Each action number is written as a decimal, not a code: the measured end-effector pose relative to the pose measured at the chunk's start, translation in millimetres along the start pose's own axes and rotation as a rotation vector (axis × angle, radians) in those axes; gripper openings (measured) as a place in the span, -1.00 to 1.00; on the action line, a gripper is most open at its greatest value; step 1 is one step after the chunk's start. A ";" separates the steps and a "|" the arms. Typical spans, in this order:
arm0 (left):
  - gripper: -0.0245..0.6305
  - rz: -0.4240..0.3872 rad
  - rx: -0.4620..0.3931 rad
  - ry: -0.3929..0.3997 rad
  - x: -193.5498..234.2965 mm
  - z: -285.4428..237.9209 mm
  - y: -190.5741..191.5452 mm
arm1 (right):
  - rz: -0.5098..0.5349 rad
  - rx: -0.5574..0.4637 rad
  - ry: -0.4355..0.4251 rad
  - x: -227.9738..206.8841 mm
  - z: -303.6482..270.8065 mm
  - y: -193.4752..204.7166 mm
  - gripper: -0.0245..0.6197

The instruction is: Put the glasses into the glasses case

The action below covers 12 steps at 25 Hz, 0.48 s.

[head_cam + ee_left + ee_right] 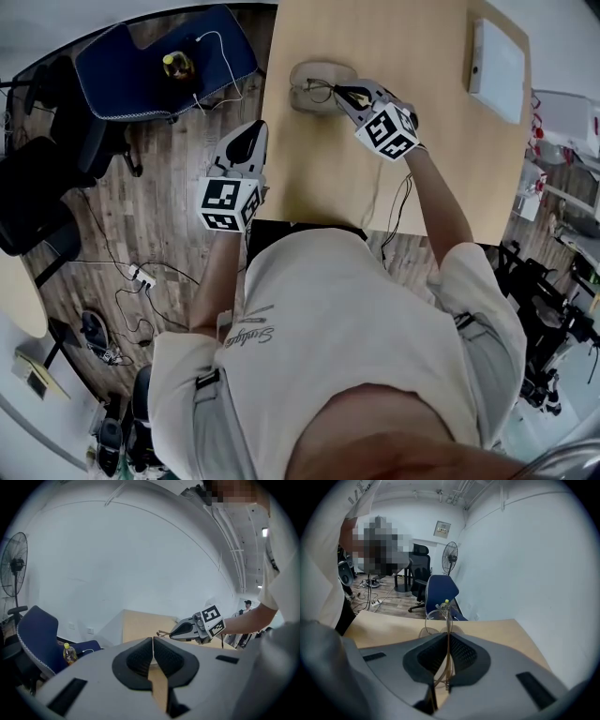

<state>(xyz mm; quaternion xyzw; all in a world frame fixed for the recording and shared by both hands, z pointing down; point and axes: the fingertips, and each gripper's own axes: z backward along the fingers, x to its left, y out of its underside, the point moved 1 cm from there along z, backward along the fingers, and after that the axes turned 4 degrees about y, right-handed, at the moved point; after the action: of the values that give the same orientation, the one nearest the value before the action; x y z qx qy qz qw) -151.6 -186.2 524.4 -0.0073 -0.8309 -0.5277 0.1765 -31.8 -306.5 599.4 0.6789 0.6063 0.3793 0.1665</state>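
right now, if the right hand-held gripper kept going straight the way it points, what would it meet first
Most likely the glasses case, lying just ahead on the table; the glasses clamped in the right hand-held gripper would touch it first. Depth is unclear.

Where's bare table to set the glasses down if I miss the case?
The table is bare over its near half, from the left gripper at its left edge to the right arm. The strip between the right gripper and the white box is free. Crowded only far left: the glasses case, glasses held over it.
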 end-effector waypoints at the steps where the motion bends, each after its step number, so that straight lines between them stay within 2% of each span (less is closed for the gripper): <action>1: -0.87 0.001 0.002 -0.001 0.8 -1.0 0.5 | 0.003 0.006 -0.011 0.2 -4.6 1.5 -0.90; 12: -0.87 0.005 0.023 -0.007 4.1 -4.4 7.1 | 0.029 0.076 -0.132 14.6 -46.4 20.2 -0.90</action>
<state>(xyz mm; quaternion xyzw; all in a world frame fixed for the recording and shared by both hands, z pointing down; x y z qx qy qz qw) -152.8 -187.7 533.6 -0.0094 -0.8374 -0.5178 0.1750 -51.3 -307.8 648.3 0.7170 0.5978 0.3130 0.1748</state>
